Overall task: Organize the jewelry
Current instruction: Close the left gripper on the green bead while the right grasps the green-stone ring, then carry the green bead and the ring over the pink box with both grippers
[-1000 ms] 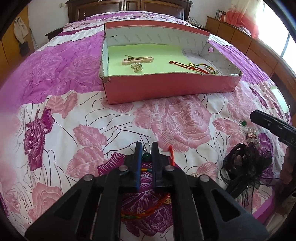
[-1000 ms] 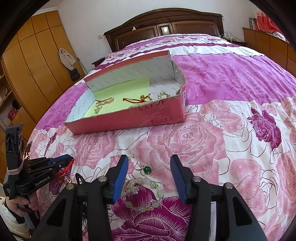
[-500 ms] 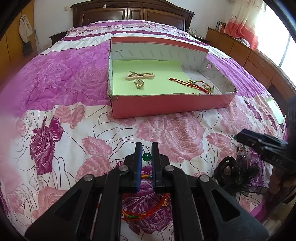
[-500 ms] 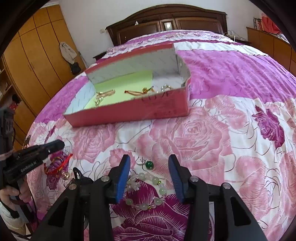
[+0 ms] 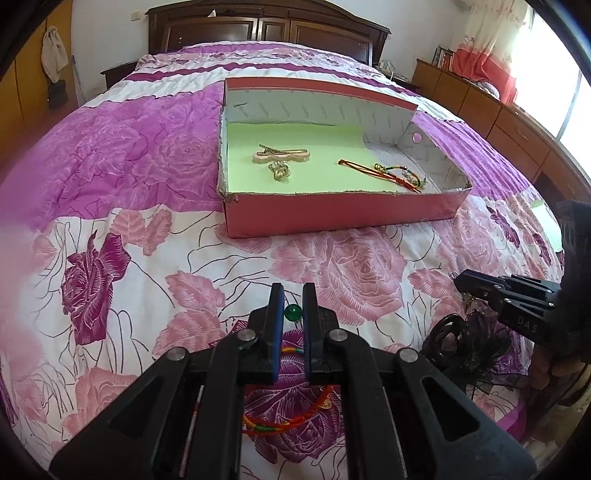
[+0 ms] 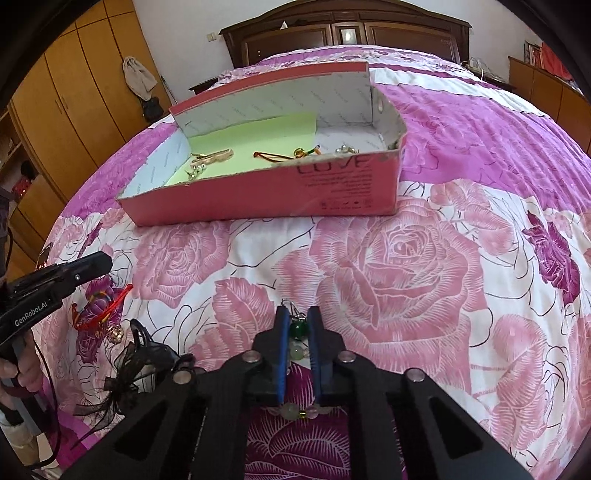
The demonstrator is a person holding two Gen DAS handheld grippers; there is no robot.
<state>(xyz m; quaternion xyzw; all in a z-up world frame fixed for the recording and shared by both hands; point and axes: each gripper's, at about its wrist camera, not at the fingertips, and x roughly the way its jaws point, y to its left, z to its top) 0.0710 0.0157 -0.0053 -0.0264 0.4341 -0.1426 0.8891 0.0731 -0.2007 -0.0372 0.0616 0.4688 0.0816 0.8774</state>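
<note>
My left gripper (image 5: 293, 295) is shut on a red and multicoloured cord bracelet (image 5: 288, 421), which hangs below its jaws. A green bead (image 5: 293, 313) shows between its fingertips. In the right wrist view the same left gripper (image 6: 109, 262) holds that bracelet (image 6: 99, 314) just above the bedspread. My right gripper (image 6: 298, 314) has its jaws closing on a green bead with a silver hook (image 6: 297, 330) and a pale bead bracelet (image 6: 291, 410), both between the pads. The open pink box (image 5: 332, 218) (image 6: 295, 192) lies further up the bed. It holds a gold hair clip (image 5: 282, 153) and another cord bracelet (image 5: 384, 173).
A black mesh hair bow (image 5: 465, 343) (image 6: 129, 369) lies on the floral bedspread between the two grippers. A hand (image 6: 14, 369) holds the left gripper at the bed's edge. The dark headboard (image 5: 266, 29) is behind the box, with wooden wardrobes and cabinets at the sides.
The right gripper's jaws have come together from wide apart onto the green bead and the pale bracelet. The left gripper has kept its grip on the cord bracelet.
</note>
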